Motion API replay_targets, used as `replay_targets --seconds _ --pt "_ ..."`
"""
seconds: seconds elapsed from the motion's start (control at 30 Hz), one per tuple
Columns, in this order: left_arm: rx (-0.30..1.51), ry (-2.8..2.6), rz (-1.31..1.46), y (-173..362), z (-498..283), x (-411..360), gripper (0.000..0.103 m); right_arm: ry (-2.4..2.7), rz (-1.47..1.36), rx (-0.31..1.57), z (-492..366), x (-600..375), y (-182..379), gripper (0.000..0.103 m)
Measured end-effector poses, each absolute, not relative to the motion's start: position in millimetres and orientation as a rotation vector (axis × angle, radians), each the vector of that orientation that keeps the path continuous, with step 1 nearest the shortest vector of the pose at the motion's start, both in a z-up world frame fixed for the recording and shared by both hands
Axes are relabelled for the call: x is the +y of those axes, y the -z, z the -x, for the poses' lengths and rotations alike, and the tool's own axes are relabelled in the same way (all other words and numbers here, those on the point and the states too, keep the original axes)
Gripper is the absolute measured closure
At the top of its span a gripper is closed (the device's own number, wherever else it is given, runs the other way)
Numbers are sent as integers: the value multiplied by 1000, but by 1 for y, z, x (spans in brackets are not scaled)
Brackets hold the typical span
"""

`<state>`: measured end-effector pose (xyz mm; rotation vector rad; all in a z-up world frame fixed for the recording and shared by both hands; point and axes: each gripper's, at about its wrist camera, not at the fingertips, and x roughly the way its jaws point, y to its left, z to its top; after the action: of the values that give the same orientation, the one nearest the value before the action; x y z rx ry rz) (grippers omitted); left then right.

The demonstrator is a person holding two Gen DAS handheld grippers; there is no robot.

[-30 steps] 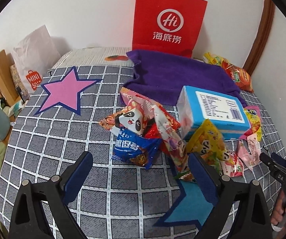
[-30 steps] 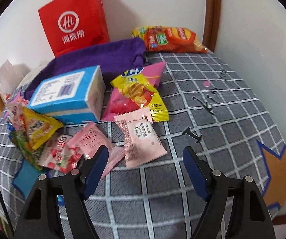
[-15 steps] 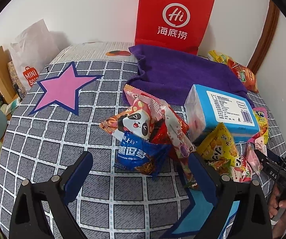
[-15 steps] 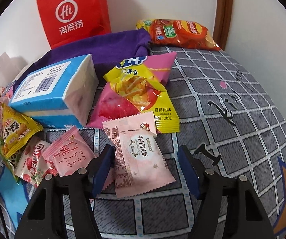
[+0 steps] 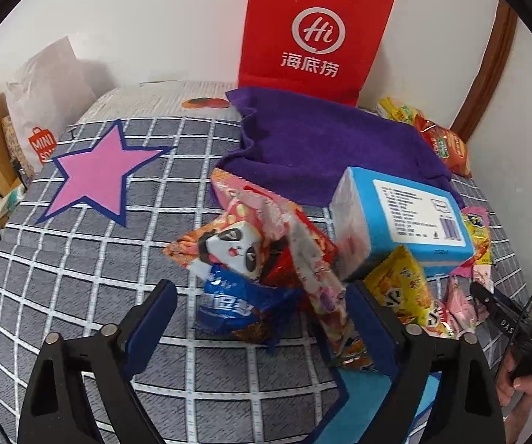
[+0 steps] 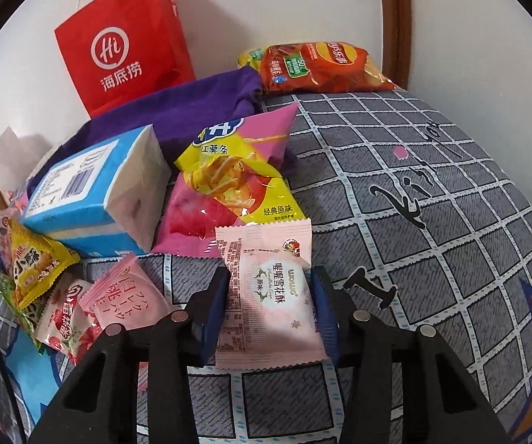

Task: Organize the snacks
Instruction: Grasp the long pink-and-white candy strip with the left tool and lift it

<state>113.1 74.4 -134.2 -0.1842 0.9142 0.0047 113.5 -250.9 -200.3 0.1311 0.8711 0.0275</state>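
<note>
1. Surface: a bed covered by a grey quilt with a white grid [image 6: 432,222]; a pink star patch [image 5: 99,174] is printed at its left side.
2. Right gripper [image 6: 271,310]: its blue-padded jaws are closing around a pale pink snowflake-pastry sachet [image 6: 269,288]. The pads stand at the sachet's two long edges; the sachet lies flat on the quilt, and whether the pads already press it cannot be told for certain.
3. Left gripper [image 5: 262,318]: jaws wide and closing slightly. A blue crinkled chocolate-chip snack packet [image 5: 236,303] sits between them, not touched by either pad. The right pad is just beside a long pink-and-red printed wrapper [image 5: 325,296].
4. Snack pile, left wrist view: a panda-face packet [image 5: 228,248] leans on the blue packet; behind it lies a light blue rectangular carton with a white label [image 5: 406,218]; a small yellow packet [image 5: 402,288] leans against the carton's near end.
5. Right wrist view: a yellow-and-pink sweet-potato-strip bag [image 6: 236,181] lies just behind the held-between sachet, beside the carton. A pink peach-print sachet [image 6: 125,296] and a strawberry-print sachet [image 6: 66,318] lie to the left of the right gripper.
6. Rear of bed: a purple cloth [image 5: 325,148], a red paper carrier bag with white logo [image 5: 314,33] upright against the wall, and an orange crisp bag [image 6: 317,66] in the corner.
7. A hand [image 5: 517,381] holding the other gripper's handle shows at the right edge of the left wrist view.
</note>
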Motion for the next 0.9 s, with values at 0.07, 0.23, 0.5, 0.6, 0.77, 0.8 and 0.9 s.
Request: replay_targets --seconds 0.07,0.23,0.5,0.6,0.77,0.8,0.9 --pt "910 15 181 134 -115 69 17 -23 -121 872 -114 -249 201 58" --pt "911 35 165 138 -123 57 31 -5 -74 880 -115 -243 201 58" --pt "935 49 143 149 -132 45 46 -17 -75 881 -114 -242 201 55" --pt "936 50 144 150 -133 45 57 -15 -68 882 -115 -242 202 55" --pt "946 74 178 151 -133 48 73 -14 -67 883 -115 -242 201 55" --pt "940 78 181 150 -132 48 75 -13 -66 883 -115 -241 201 55" --pt "927 94 198 145 -125 51 80 -11 -64 884 -115 -241 201 56"
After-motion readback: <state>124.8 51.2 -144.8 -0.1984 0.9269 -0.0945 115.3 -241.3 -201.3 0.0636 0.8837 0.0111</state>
